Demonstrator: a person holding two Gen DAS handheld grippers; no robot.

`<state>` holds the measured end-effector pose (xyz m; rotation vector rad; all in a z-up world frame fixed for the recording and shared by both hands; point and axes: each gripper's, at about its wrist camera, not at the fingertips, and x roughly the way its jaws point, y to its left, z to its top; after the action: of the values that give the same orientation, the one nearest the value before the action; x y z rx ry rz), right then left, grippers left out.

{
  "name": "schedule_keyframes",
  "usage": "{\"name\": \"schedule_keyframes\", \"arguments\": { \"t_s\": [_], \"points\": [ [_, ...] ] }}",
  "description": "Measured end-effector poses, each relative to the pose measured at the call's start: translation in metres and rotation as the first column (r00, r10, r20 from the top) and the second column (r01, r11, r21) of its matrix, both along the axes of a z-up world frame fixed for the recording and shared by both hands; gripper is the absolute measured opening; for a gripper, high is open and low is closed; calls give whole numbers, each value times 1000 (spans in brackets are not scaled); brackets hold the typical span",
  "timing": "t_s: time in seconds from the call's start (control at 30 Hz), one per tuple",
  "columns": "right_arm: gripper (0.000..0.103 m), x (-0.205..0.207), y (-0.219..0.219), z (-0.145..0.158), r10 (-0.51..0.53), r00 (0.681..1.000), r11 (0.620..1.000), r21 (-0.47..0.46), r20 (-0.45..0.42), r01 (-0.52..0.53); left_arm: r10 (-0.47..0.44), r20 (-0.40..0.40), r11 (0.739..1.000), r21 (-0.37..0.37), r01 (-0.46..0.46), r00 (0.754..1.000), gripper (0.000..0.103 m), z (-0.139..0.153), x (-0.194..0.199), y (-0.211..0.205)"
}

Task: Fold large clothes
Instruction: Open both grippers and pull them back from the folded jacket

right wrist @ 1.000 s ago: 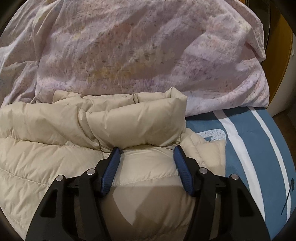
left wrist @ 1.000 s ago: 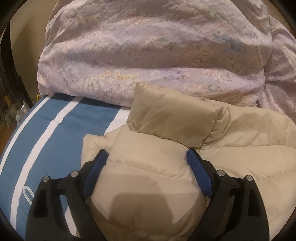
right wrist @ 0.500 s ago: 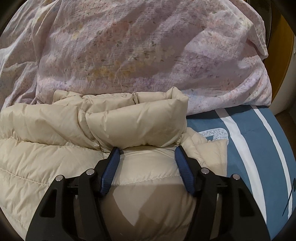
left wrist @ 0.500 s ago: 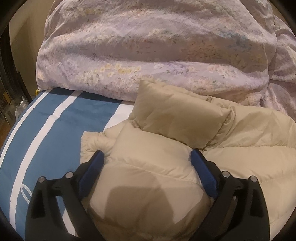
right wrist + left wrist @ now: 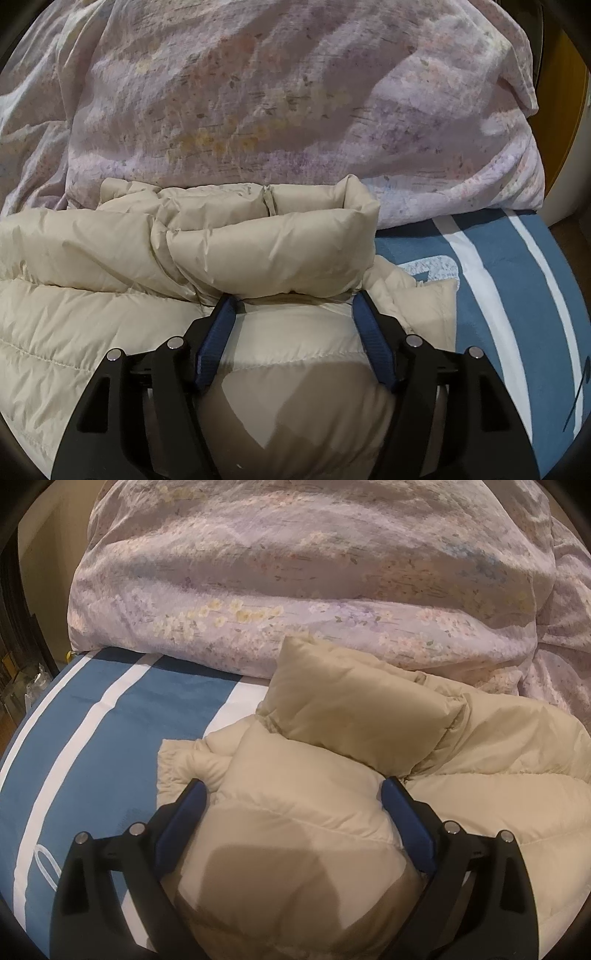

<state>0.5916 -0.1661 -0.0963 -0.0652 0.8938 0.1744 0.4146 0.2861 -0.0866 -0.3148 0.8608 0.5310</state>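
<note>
Beige jacket (image 5: 369,723), blue-white striped sheet (image 5: 92,738)

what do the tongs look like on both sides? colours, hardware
Both alike: left tongs and right tongs have matte black angular frames with triangular cut-outs, silver round pivot screws, and dark blue flat pads lining the inner faces of the fingers. No cables, markings or sleeves visible.

Ahead at 12 o'clock: blocked by floral duvet (image 5: 303,590) (image 5: 280,103), heaped against puffer jacket (image 5: 362,746) (image 5: 155,266). Left wrist view, 9 o'clock: bare striped bed cover (image 5: 92,746), passable. Right wrist view, 3 o'clock: same cover (image 5: 517,280), passable beside jacket edge.
</note>
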Motion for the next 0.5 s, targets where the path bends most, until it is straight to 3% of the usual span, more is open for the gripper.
{"name": "schedule_keyframes", "arguments": {
  "t_s": [0.1,0.2,0.3,0.43,0.5],
  "points": [
    [69,-12,-10,10,7,999,999,32,-40,-6,4,-13,1000,-27,-5,1000,94,10,-17,-1],
    [92,-51,-34,37,-1,1000,993,119,-9,2,-12,28,999,-53,13,1000,94,29,-58,-2],
    [95,-83,-61,46,-32,999,987,156,5,31,7,27,998,-63,-6,1000,94,34,-100,6],
    [95,-112,-99,27,-92,991,966,235,-92,111,57,25,976,-212,-50,998,92,18,-145,16],
    [95,-126,-117,14,-113,983,936,317,-147,155,81,32,953,-294,-68,996,91,8,-161,18]
  ]
}}
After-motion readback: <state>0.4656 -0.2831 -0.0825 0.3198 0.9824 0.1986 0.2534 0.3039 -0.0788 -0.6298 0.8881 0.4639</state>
